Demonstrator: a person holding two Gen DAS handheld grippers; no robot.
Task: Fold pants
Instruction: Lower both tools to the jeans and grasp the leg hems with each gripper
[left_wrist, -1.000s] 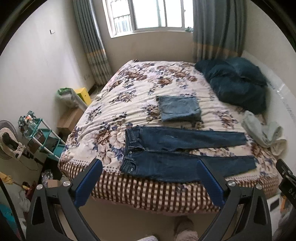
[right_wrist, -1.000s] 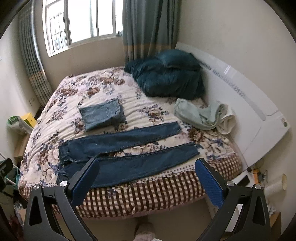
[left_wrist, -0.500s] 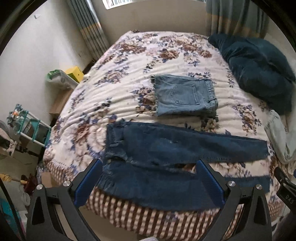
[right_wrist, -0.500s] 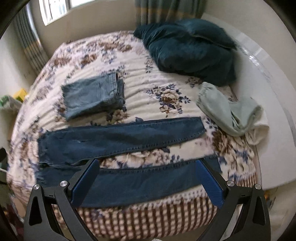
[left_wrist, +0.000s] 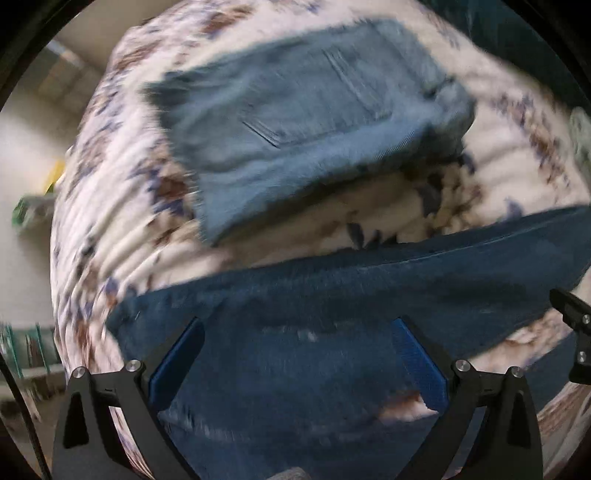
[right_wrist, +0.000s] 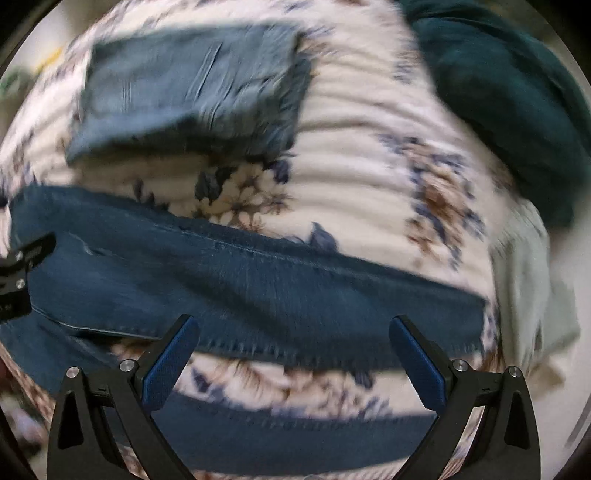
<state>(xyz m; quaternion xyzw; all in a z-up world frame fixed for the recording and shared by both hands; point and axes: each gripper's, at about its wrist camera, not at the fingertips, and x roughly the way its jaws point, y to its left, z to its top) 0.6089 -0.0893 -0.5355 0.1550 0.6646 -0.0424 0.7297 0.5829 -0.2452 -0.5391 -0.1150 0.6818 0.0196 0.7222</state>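
Dark blue jeans (left_wrist: 332, 306) lie flat on the floral bedspread (left_wrist: 110, 206), legs spread apart, and also show in the right wrist view (right_wrist: 258, 284). My left gripper (left_wrist: 295, 358) is open and hovers low over the waist end of the jeans. My right gripper (right_wrist: 293, 356) is open and hovers over the gap between the two legs, with the far leg ahead and the near leg (right_wrist: 295, 432) below. Both views are motion-blurred.
A folded lighter blue pair of jeans (left_wrist: 306, 110) lies just beyond on the bedspread (right_wrist: 369, 129), also in the right wrist view (right_wrist: 192, 88). A dark teal pillow (right_wrist: 498, 92) and a pale green garment (right_wrist: 528, 288) lie to the right.
Both grippers have dropped fast toward the bed and now sit close above the dark jeans. The room and window have left the view. Both jaws stay open.
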